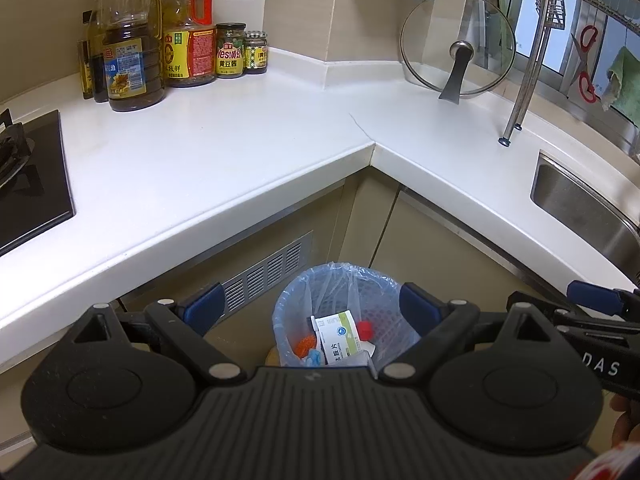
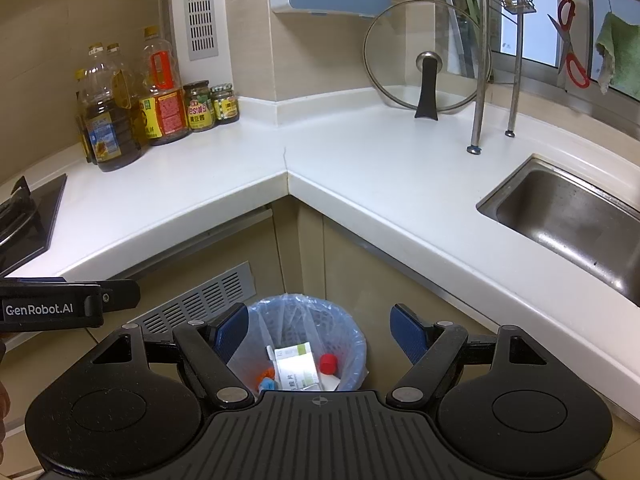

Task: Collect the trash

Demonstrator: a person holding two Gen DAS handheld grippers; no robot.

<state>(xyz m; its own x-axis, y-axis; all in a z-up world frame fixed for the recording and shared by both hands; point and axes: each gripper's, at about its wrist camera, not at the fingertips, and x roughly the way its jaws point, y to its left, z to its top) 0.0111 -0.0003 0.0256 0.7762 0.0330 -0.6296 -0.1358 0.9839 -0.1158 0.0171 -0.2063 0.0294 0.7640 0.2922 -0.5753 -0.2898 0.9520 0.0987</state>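
A small bin (image 1: 292, 292) lined with a blue plastic bag stands on the floor in the inner corner below the white counter; it also shows in the right wrist view (image 2: 352, 336). In it lie a white-and-green medicine box (image 1: 338, 334) (image 2: 298, 364), a red cap (image 1: 365, 330) (image 2: 328, 363) and orange and blue scraps (image 1: 306, 346). My left gripper (image 1: 310, 304) is open and empty above the bin. My right gripper (image 2: 320, 330) is open and empty above the bin too, beside the left one.
White L-shaped counter (image 1: 224, 148) (image 2: 360, 160). Oil bottles and jars (image 1: 160, 52) (image 2: 132, 108) at the back left. Black hob (image 1: 28, 184) at far left. Glass lid (image 1: 458, 44) (image 2: 426, 56) leans on the wall. Steel sink (image 2: 572, 216) and dish rack legs (image 2: 478, 120) at right.
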